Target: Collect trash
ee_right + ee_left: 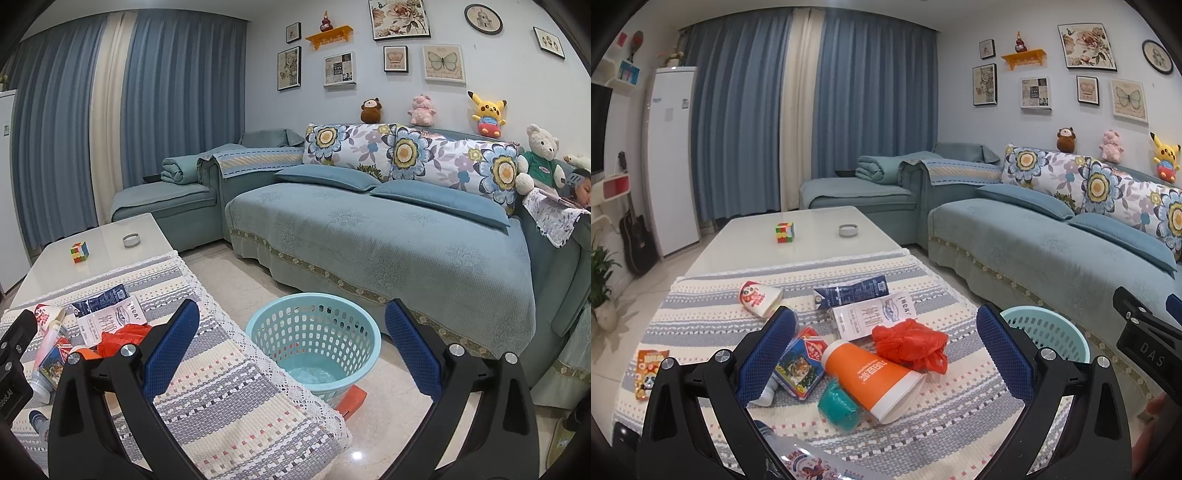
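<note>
Trash lies on the striped cloth [701, 317] of the coffee table: an orange cup [871, 376] on its side, a crumpled red bag [908, 343], a teal wrapper [836, 404], a tiger-print box [799, 365], a white carton [873, 317], a dark blue carton [849, 291], a panda cup [759, 297], a snack packet [648, 371] and a plastic bottle [805, 458]. My left gripper [886, 350] is open, just above the orange cup and red bag. My right gripper [291, 347] is open and empty above the teal basket [314, 343] on the floor.
A Rubik's cube [785, 232] and a round ashtray [848, 230] sit on the bare far part of the table. A blue sofa [369, 229] runs along the right, close behind the basket. An orange object [351, 400] lies under the basket.
</note>
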Available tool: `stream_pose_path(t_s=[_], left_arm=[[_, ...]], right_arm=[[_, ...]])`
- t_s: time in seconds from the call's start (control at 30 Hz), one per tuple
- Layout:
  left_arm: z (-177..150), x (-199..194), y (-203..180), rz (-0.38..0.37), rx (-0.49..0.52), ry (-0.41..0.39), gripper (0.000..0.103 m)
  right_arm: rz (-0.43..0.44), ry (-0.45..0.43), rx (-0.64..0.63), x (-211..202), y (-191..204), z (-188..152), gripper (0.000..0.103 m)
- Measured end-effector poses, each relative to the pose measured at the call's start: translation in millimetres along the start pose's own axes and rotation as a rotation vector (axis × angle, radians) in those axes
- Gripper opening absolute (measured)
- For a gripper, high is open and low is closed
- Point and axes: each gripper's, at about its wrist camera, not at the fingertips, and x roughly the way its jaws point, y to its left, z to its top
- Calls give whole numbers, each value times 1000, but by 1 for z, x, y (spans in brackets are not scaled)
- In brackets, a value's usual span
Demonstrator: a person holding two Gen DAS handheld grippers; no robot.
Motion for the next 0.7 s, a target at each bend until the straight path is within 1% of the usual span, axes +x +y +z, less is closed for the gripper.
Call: stream_pose_path(t_s=[0.1,0.2,0.23,0.27,0.3,0.33,0.37,0.43,0.5,0.57,0.6,0.63,0.67,0.7], left_arm=[[1,1,1,4,-18,28,95],[5,-6,7,10,-34,37,95],[6,-10,13,1,-52,43,95],[6,-14,23,-4,-71,53,95],[5,-18,31,4,-79,59,95],[3,-21,39,20,-84,67,95],[-1,-25,53,50,-97,86,95],[-10,-27,74,63,-128,126,95],[-24,-25,99,68,-187,198,95],[-37,-23,118,82,-229,248,94],[-43,-22,125,93,-247,270,94],[-47,-19,129,92,-262,289,94],[-53,-15,134,83,-292,328,92],[-57,-11,136,73,-314,351,92]], right_arm=[[18,6,13,0,-3,0,95],[31,17,2,0,0,0,95],[43,16,-7,-1,2,0,95],[56,15,-14,-3,4,0,92],[74,15,-19,-5,5,2,87],[95,19,-29,-6,8,3,84],[120,25,-44,-7,14,4,79],[167,35,-80,-8,25,5,69],[219,54,-123,-8,38,5,50],[287,78,-166,-8,54,3,44],[315,90,-177,-7,59,3,42],[345,102,-193,-6,66,3,41],[368,108,-212,-7,73,2,41],[379,109,-223,-8,77,3,41]])
